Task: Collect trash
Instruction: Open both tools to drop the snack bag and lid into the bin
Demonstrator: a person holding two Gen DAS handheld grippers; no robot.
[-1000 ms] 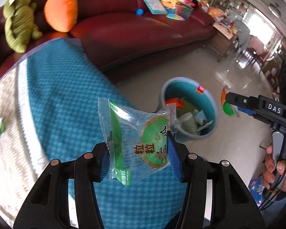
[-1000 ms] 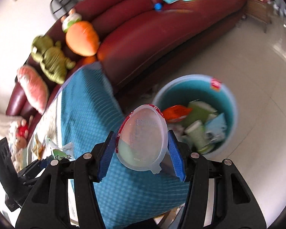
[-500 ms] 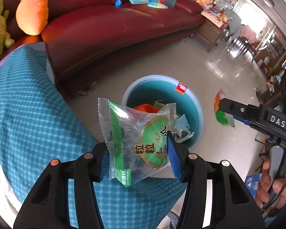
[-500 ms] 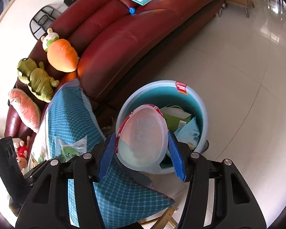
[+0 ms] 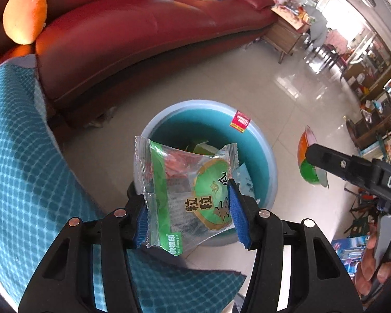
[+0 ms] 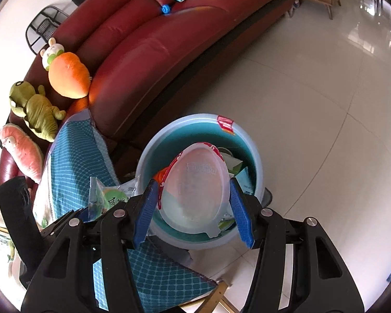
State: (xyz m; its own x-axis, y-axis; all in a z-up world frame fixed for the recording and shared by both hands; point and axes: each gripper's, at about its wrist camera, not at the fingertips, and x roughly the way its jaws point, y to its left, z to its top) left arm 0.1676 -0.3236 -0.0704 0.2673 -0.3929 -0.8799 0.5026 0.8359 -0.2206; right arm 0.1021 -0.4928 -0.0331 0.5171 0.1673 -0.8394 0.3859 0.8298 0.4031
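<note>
My left gripper is shut on a clear green snack wrapper and holds it above the near rim of a blue trash bin on the floor. The bin holds several pieces of trash. My right gripper is shut on a translucent plastic lid with a red edge, held over the same bin. The right gripper and its lid show at the right of the left wrist view. The wrapper shows at the left of the right wrist view.
A table under a teal checked cloth stands left of the bin, its corner under both grippers. A dark red sofa with plush toys and books runs behind. Pale floor tiles lie to the right.
Both grippers have moved from above the table out over the bin, each still holding its item. The bin now sits straight ahead in both views.
</note>
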